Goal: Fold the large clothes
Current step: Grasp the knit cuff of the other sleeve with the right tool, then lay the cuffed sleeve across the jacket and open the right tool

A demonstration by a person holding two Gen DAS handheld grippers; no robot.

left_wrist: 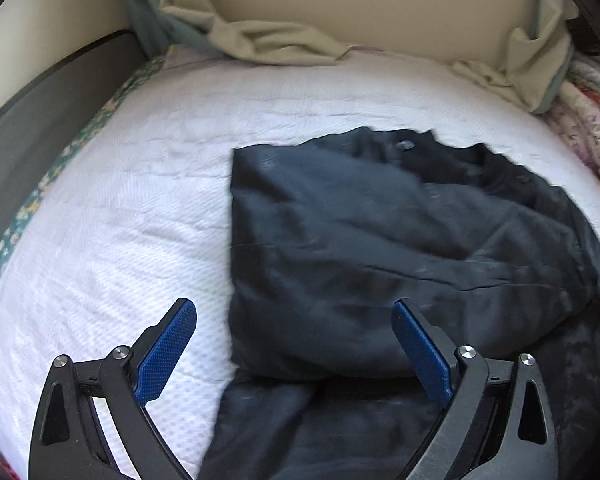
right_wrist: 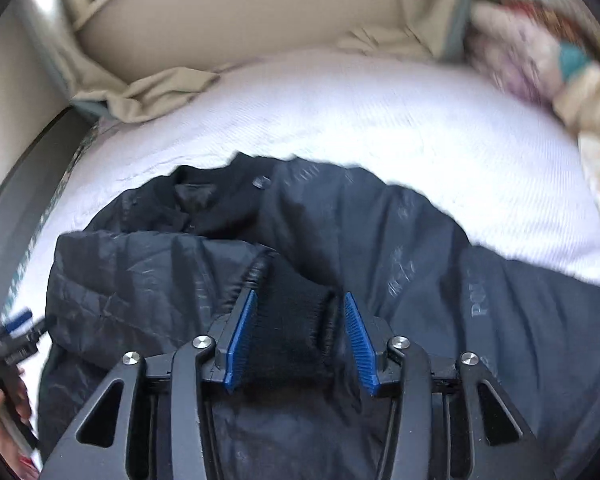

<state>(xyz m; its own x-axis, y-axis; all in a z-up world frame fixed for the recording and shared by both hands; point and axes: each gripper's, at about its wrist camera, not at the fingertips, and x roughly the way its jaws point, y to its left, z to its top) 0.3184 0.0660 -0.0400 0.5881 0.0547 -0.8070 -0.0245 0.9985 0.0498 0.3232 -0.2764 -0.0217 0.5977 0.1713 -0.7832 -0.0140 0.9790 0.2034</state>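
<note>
A dark navy padded jacket (left_wrist: 380,248) lies partly folded on a white bedcover (left_wrist: 120,220). My left gripper (left_wrist: 294,308) is wide open and empty, just above the jacket's left edge. In the right wrist view the jacket (right_wrist: 380,240) fills the lower frame, collar and snap button at the far side. My right gripper (right_wrist: 298,300) holds the black knit sleeve cuff (right_wrist: 296,320) between its blue pads, the sleeve folded across the body. The left gripper shows at the left edge of the right wrist view (right_wrist: 18,324).
A beige sheet (left_wrist: 268,40) is bunched along the beige wall behind the bed. A floral quilt pile (right_wrist: 540,52) lies at the far right. A dark bed frame (left_wrist: 28,128) runs along the left, with a floral edging beside it.
</note>
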